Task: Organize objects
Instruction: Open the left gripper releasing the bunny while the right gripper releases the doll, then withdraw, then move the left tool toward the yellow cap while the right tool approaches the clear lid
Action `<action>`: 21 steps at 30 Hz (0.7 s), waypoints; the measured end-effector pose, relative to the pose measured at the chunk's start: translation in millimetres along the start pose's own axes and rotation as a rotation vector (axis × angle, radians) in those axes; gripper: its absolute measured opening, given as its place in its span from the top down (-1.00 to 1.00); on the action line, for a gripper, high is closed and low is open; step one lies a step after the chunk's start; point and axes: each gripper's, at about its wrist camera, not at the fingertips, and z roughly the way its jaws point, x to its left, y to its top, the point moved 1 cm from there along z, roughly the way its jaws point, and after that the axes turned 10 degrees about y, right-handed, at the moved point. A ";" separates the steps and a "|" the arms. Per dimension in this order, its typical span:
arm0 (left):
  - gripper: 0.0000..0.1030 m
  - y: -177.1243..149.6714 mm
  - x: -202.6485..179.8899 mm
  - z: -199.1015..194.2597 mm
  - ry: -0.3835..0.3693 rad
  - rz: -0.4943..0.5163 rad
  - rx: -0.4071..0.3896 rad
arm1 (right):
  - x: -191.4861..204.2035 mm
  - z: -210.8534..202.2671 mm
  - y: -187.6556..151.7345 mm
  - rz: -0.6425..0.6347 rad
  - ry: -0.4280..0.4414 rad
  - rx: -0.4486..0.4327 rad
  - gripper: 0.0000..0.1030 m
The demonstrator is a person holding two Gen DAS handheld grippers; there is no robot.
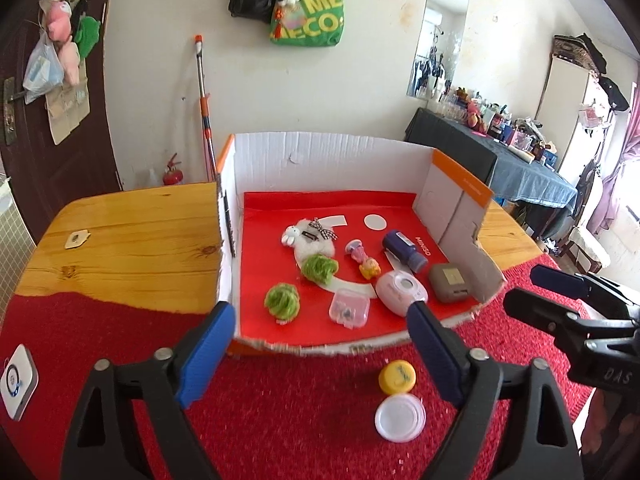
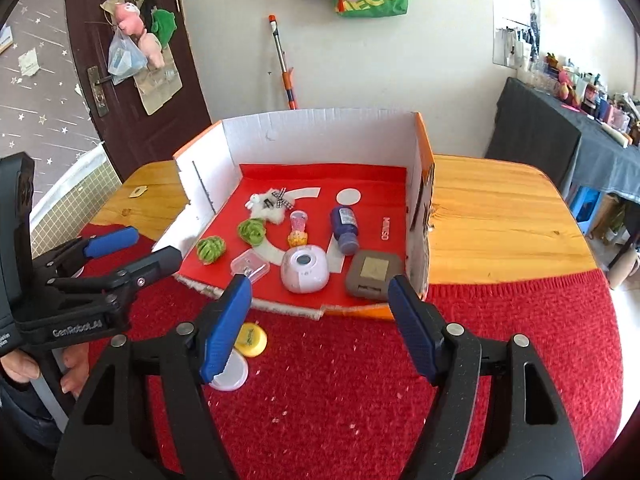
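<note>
Both the left gripper (image 1: 320, 328) and right gripper (image 2: 320, 304) hover released and empty above the red cloth (image 2: 320, 392), where a yellow cap (image 1: 397, 377) and white lid (image 1: 400, 418) lie touching, just outside the open-fronted cardboard box (image 1: 320, 148)

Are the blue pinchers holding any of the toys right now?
No. The left gripper and the right gripper are both open with nothing between their fingers. The yellow cap and white lid lie untouched on the red cloth.
</note>
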 end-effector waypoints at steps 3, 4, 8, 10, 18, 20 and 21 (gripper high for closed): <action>-0.81 -12.3 -0.5 -9.7 0.010 0.006 -0.016 | 2.1 -5.0 -9.4 -0.009 -0.012 -0.004 -0.36; -0.81 -15.7 -1.0 -11.5 0.009 0.007 -0.016 | 2.2 -6.1 -12.7 -0.009 -0.013 -0.003 -0.36; -0.90 -31.6 -1.2 -17.3 0.006 0.000 -0.017 | 1.9 -7.3 -27.0 -0.003 -0.011 0.002 -0.38; -0.90 -38.6 -2.4 -18.2 0.014 0.001 -0.017 | 1.3 -6.4 -34.5 0.002 -0.011 0.009 -0.38; -0.94 -62.5 -5.0 -9.6 0.015 -0.010 0.028 | -5.1 6.7 -60.4 0.026 -0.024 0.047 -0.46; -0.94 -69.2 -5.6 -4.7 0.016 -0.009 0.048 | -8.5 12.6 -67.1 0.042 -0.019 0.066 -0.46; -0.94 -72.2 -6.0 -2.0 0.018 -0.007 0.058 | -10.0 15.7 -70.2 0.048 -0.019 0.075 -0.46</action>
